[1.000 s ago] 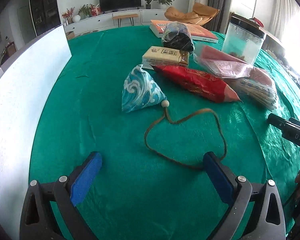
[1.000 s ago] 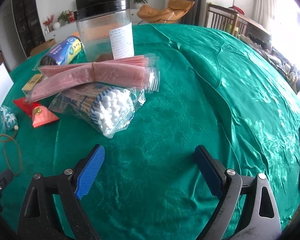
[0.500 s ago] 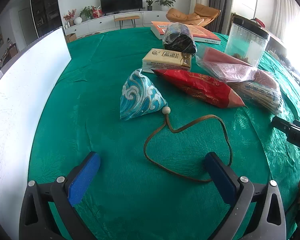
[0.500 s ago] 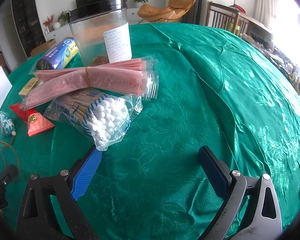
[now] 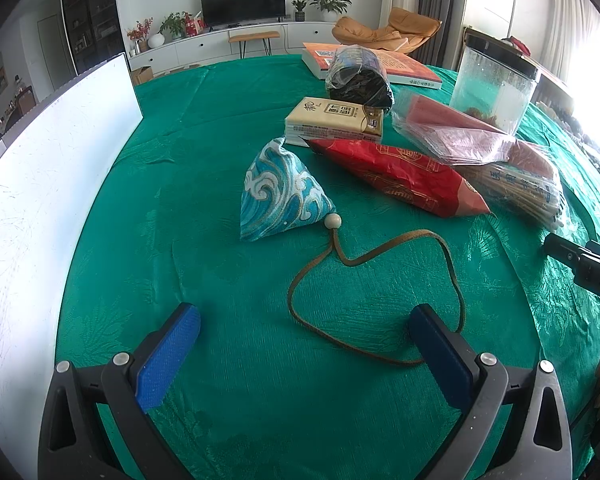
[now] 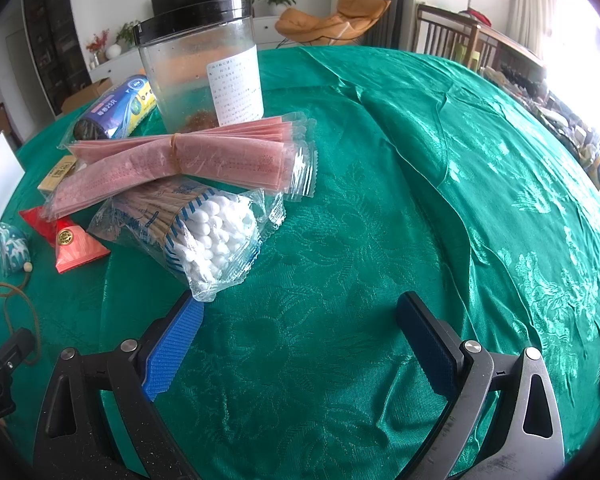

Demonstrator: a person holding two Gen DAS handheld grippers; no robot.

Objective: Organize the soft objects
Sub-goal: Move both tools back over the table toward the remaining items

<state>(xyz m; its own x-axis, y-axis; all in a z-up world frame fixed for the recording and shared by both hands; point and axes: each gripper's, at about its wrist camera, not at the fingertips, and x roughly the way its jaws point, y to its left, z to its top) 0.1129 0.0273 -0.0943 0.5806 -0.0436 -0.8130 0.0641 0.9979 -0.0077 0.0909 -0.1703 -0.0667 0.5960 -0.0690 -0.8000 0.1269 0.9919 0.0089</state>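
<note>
- Grippers: my left gripper (image 5: 304, 344) and right gripper (image 6: 296, 336) both gape wide, holding nothing.
- Blue pouch (image 5: 278, 192) sits ahead of my left gripper on the green tablecloth (image 5: 148, 208).
- Cotton swab pack (image 6: 204, 232) lies just beyond my right gripper's left finger.

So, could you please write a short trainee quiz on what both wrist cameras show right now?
1. True or false: the left gripper is open and holds nothing.
2. What lies directly on the cotton swab bag? A) tissue pack B) pink packet bundle C) book
3. What joins the brown cord to the blue pouch?

Key: 1 true. 2 B. 3 a pale bead.
</note>
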